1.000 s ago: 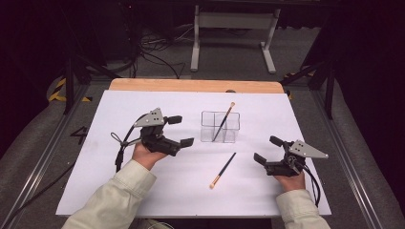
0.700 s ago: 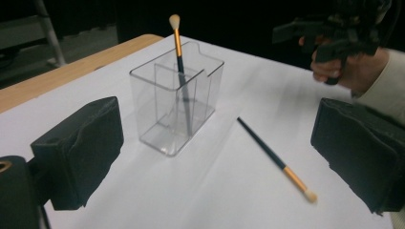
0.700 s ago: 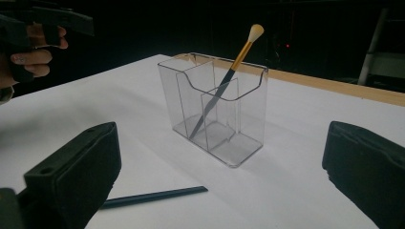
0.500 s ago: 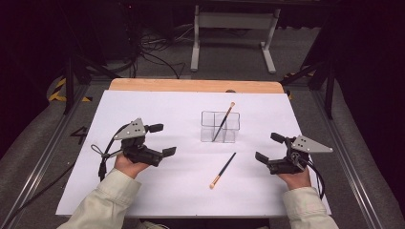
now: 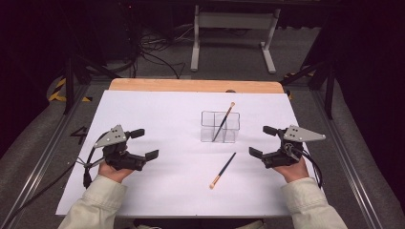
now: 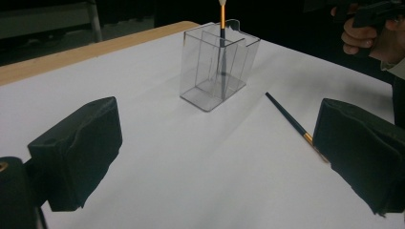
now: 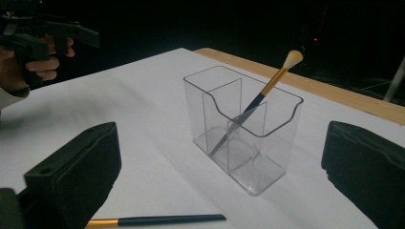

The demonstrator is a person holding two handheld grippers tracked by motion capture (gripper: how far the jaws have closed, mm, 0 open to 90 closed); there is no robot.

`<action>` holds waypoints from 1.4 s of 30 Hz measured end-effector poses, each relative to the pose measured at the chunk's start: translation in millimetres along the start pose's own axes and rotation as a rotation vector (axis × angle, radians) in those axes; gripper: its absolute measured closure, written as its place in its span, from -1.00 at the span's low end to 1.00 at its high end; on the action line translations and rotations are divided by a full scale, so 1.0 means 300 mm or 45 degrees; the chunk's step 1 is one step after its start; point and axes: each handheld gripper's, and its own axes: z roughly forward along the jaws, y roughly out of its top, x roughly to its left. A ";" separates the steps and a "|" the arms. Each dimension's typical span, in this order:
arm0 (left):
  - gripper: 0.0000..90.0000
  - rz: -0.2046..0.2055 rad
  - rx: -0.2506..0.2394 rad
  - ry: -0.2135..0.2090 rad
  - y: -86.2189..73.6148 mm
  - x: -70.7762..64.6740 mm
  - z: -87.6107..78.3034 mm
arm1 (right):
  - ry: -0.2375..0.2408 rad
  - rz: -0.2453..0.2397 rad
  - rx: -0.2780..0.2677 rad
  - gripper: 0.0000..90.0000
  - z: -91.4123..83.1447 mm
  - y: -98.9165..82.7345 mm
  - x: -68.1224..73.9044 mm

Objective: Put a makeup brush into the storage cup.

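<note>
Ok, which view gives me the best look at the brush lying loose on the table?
The high view: the loose brush shows end to end, between both hands. The left gripper view has the claw's jaw hiding its gold end, and the right gripper view catches it low at the frame's edge, part hidden.

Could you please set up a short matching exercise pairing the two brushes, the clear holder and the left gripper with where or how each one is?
Things:
1. Leaning brush
2. Loose brush
3. Holder
4. Left gripper

States:
A. Open, holding nothing
B. Lying flat on the white sheet
C. Standing inside the holder, tip up
D. Upright, clear, divided inside

Pairs: 1-C, 2-B, 3-D, 4-A
</note>
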 end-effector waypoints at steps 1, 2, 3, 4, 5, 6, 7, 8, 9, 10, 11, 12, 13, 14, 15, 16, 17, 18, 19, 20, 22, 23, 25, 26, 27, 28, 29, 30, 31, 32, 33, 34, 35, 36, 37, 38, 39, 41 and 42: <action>-0.92 -0.003 -0.001 0.009 -0.005 0.001 -0.005 | 0.005 -0.003 0.005 -0.99 0.006 0.004 0.001; -0.92 -0.004 0.000 0.016 -0.008 0.002 -0.011 | 0.015 -0.008 0.008 -0.99 0.013 0.008 0.001; -0.92 -0.002 -0.004 0.019 -0.011 0.002 -0.017 | 0.023 -0.011 0.012 -0.99 0.019 0.011 0.001; -0.93 0.005 -0.002 0.031 -0.013 0.002 -0.022 | 0.034 -0.014 0.016 -0.99 0.026 0.016 0.002; -0.93 0.015 -0.002 0.043 -0.016 0.004 -0.027 | 0.041 -0.021 0.025 -0.99 0.033 0.020 0.003; -0.93 0.021 0.001 0.050 -0.019 0.005 -0.031 | 0.052 -0.030 0.025 -0.99 0.040 0.025 0.004; -0.93 0.021 0.007 0.059 -0.023 0.006 -0.036 | 0.061 -0.037 0.028 -0.99 0.045 0.028 0.006; -0.93 0.018 0.014 0.061 -0.028 0.010 -0.041 | 0.070 -0.047 0.041 -0.99 0.054 0.033 0.008; -0.93 0.018 0.014 0.061 -0.032 0.012 -0.043 | 0.074 -0.056 0.065 -0.99 0.063 0.038 0.011; -0.93 0.018 0.020 0.065 -0.035 0.015 -0.047 | 0.078 -0.062 0.075 -0.99 0.068 0.042 0.012; -0.93 0.012 0.018 0.068 -0.040 0.016 -0.050 | 0.083 -0.073 0.085 -0.99 0.076 0.047 0.014; -0.93 0.022 0.029 0.069 -0.042 0.020 -0.054 | 0.087 -0.086 0.101 -0.99 0.085 0.054 0.017; -0.93 0.017 0.027 0.075 -0.045 0.019 -0.055 | 0.093 -0.097 0.117 -0.99 0.092 0.059 0.020; -0.93 0.017 0.028 0.075 -0.048 0.020 -0.056 | 0.099 -0.108 0.133 -0.99 0.098 0.065 0.022; -0.93 0.025 0.038 0.080 -0.050 0.022 -0.059 | 0.103 -0.117 0.144 -0.98 0.103 0.070 0.024; -0.93 0.019 0.038 0.091 -0.054 0.021 -0.059 | 0.120 -0.126 0.165 -0.97 0.111 0.078 0.027; -0.93 0.022 0.042 0.105 -0.057 0.023 -0.060 | 0.124 -0.135 0.184 -0.96 0.116 0.085 0.029; -0.93 0.021 0.047 0.115 -0.060 0.027 -0.062 | 0.124 -0.147 0.211 -0.95 0.122 0.092 0.032; -0.93 0.015 0.052 0.122 -0.063 0.031 -0.062 | 0.122 -0.164 0.234 -0.95 0.127 0.099 0.034; -0.94 -0.005 0.058 0.123 -0.068 0.036 -0.063 | 0.120 -0.180 0.252 -0.94 0.132 0.105 0.037; -0.95 -0.024 0.062 0.132 -0.077 0.046 -0.063 | 0.124 -0.211 0.293 -0.93 0.144 0.119 0.043; -0.96 -0.028 0.071 0.137 -0.079 0.049 -0.064 | 0.124 -0.227 0.310 -0.92 0.149 0.123 0.047; -0.96 -0.030 0.069 0.136 -0.082 0.052 -0.064 | 0.129 -0.251 0.337 -0.92 0.157 0.131 0.051; -0.96 -0.033 0.063 0.140 -0.086 0.054 -0.064 | 0.133 -0.267 0.357 -0.91 0.163 0.136 0.053; -0.96 -0.036 0.063 0.138 -0.088 0.056 -0.065 | 0.133 -0.267 0.357 -0.91 0.163 0.136 0.053; -0.96 -0.039 0.058 0.143 -0.091 0.057 -0.064 | 0.136 -0.285 0.391 -0.90 0.173 0.144 0.057; -0.98 -0.042 0.060 0.151 -0.095 0.061 -0.063 | 0.142 -0.295 0.410 -0.89 0.178 0.148 0.060; -0.98 -0.042 0.060 0.151 -0.095 0.061 -0.063 | 0.146 -0.301 0.426 -0.88 0.183 0.150 0.062; -0.99 -0.041 0.055 0.156 -0.101 0.066 -0.061 | 0.153 -0.322 0.448 -0.88 0.190 0.153 0.065; -0.99 -0.046 0.055 0.151 -0.105 0.070 -0.060 | 0.156 -0.333 0.464 -0.88 0.194 0.156 0.066; -0.99 -0.058 0.052 0.152 -0.114 0.076 -0.057 | 0.161 -0.341 0.499 -0.88 0.203 0.159 0.069; -1.00 -0.058 0.052 0.152 -0.114 0.076 -0.057 | 0.161 -0.341 0.499 -0.88 0.203 0.159 0.069; -1.00 -0.054 0.043 0.146 -0.119 0.079 -0.058 | 0.162 -0.356 0.515 -0.87 0.209 0.161 0.069; -1.00 -0.048 0.040 0.144 -0.121 0.084 -0.060 | 0.170 -0.370 0.539 -0.87 0.218 0.164 0.072; -1.00 -0.055 0.028 0.139 -0.123 0.085 -0.059 | 0.174 -0.377 0.551 -0.87 0.223 0.167 0.072; -1.00 -0.044 0.025 0.143 -0.126 0.088 -0.061 | 0.175 -0.384 0.562 -0.87 0.227 0.169 0.074; -1.00 -0.047 0.020 0.143 -0.129 0.089 -0.062 | 0.177 -0.394 0.571 -0.86 0.232 0.172 0.074; -1.00 -0.048 0.019 0.143 -0.134 0.092 -0.060 | 0.184 -0.411 0.593 -0.86 0.240 0.177 0.076; -1.00 -0.051 0.011 0.147 -0.137 0.090 -0.059 | 0.187 -0.413 0.600 -0.85 0.243 0.180 0.078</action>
